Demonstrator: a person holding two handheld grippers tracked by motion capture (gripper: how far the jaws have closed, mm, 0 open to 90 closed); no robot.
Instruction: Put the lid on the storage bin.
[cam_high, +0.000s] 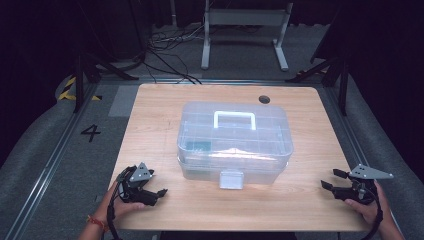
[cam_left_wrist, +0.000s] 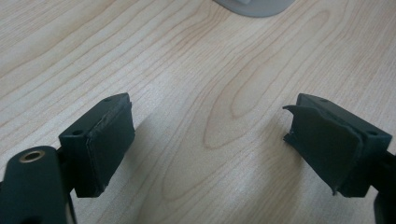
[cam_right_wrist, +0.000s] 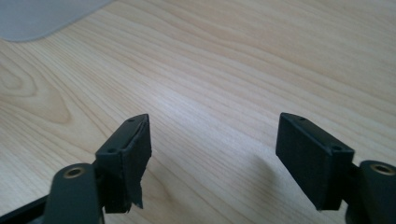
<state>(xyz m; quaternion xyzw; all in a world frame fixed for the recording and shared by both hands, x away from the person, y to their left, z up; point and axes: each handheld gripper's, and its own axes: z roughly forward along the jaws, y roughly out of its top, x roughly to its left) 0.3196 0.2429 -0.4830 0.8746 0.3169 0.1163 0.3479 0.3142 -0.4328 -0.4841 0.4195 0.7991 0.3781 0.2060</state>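
A clear plastic storage box (cam_high: 234, 142) with a white handle (cam_high: 234, 119) and a front latch (cam_high: 231, 179) stands closed in the middle of the wooden table (cam_high: 150, 125). My left gripper (cam_high: 157, 195) rests low near the table's front left corner, pointing toward the box. Its jaws stand open (cam_left_wrist: 210, 140) over bare wood, with an edge of the box (cam_left_wrist: 254, 5) at the top of that view. My right gripper (cam_high: 331, 179) sits at the front right, also open (cam_right_wrist: 212, 149) with nothing between its pads. A box corner (cam_right_wrist: 37, 16) shows at the upper left there.
A round cable hole (cam_high: 264, 99) lies near the table's far edge. Beyond the table stand a white metal frame (cam_high: 245, 30) and loose cables on the floor. Dark stands flank both sides. Bare wood surrounds the box on all sides.
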